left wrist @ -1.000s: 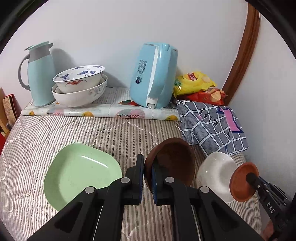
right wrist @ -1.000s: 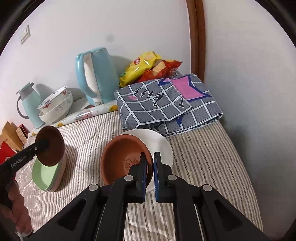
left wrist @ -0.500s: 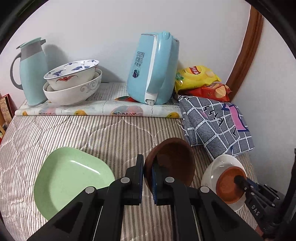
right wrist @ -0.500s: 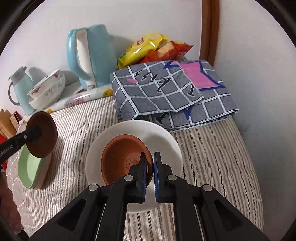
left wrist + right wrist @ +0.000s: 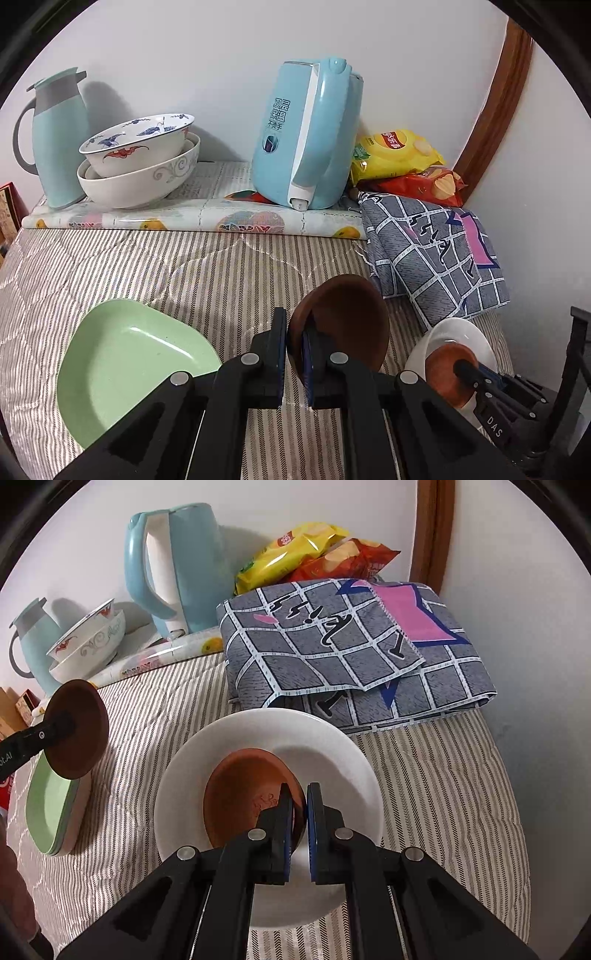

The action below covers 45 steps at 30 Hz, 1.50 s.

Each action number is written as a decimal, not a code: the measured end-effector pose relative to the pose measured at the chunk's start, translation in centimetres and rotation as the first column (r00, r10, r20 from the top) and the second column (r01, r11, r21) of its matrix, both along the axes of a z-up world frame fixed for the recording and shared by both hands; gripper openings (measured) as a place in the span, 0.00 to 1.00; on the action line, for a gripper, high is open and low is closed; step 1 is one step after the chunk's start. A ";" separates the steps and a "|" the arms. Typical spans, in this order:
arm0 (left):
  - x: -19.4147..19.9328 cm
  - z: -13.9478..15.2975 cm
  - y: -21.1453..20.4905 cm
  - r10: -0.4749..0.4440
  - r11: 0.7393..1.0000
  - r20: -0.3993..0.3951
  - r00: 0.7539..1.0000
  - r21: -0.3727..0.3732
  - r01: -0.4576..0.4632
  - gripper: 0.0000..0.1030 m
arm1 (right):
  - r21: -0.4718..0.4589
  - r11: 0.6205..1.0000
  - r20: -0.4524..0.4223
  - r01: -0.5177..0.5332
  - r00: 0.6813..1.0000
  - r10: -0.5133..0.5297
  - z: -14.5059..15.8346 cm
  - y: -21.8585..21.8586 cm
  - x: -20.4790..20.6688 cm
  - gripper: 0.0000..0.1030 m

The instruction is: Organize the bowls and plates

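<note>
My left gripper (image 5: 294, 339) is shut on the rim of a dark brown bowl (image 5: 347, 317), which it holds tilted above the striped bedcover. The right wrist view shows this bowl (image 5: 79, 731) hanging over the near end of a small stack of green plates (image 5: 48, 812). The top green plate (image 5: 125, 369) lies left of my left gripper. My right gripper (image 5: 299, 812) is shut on the near rim of a small terracotta dish (image 5: 243, 794). That dish sits low inside a white plate (image 5: 266, 731), slightly tilted. From the left wrist the white plate (image 5: 461, 332) and the dish (image 5: 443, 369) show at lower right.
At the back stand a blue kettle (image 5: 306, 136), a teal thermos jug (image 5: 55, 136) and two nested china bowls (image 5: 140, 162) on a patterned mat. Crisp bags (image 5: 314, 554) and a folded checked cloth (image 5: 351, 646) lie behind the white plate. A wall closes the right side.
My right gripper has sunk with the terracotta dish, from over the white plate's left side down into its middle. My left gripper has drifted a little with the brown bowl still in it.
</note>
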<state>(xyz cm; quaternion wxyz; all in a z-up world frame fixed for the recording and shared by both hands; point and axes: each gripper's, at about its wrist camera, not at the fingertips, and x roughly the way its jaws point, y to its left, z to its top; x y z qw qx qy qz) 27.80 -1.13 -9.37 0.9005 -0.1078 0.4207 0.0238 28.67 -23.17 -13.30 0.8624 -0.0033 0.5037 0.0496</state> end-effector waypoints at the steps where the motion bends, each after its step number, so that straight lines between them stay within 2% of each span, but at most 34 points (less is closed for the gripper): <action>1: 0.1 0.0 0.0 -0.001 1.000 0.001 1.000 0.002 0.001 0.08 | 0.001 1.000 -0.005 0.002 1.000 -0.002 -0.1 0.0 0.1 0.07; 8: 0.3 -0.1 0.1 0.001 1.000 -0.002 1.000 -0.006 -0.001 0.08 | -0.009 1.000 -0.033 0.008 0.999 -0.009 -0.4 0.1 0.7 0.07; 11: 0.3 -0.1 0.3 0.002 1.000 -0.004 1.000 -0.015 -0.003 0.08 | -0.065 0.998 -0.034 0.000 0.999 -0.002 -0.6 0.6 0.8 0.07; 21: 0.2 -0.5 0.7 -0.004 1.000 -0.013 1.000 -0.018 0.004 0.08 | -0.093 0.996 -0.049 0.007 0.999 -0.011 -1.1 1.0 1.1 0.11; 22: 0.2 -0.5 0.7 -0.003 1.000 -0.014 1.000 -0.019 0.003 0.08 | -0.091 0.996 -0.046 0.009 0.999 -0.014 -1.1 1.0 1.0 0.14; 35: -1.0 0.6 -1.1 -0.043 0.999 -0.005 0.999 -0.002 0.043 0.08 | -0.038 0.999 0.032 0.024 0.999 -0.023 2.0 0.0 -0.9 0.15; 45: -2.0 1.5 -4.8 -0.108 0.994 0.002 0.994 0.008 0.108 0.08 | -0.016 0.994 0.091 0.110 0.990 -0.108 4.4 -4.3 -3.4 0.15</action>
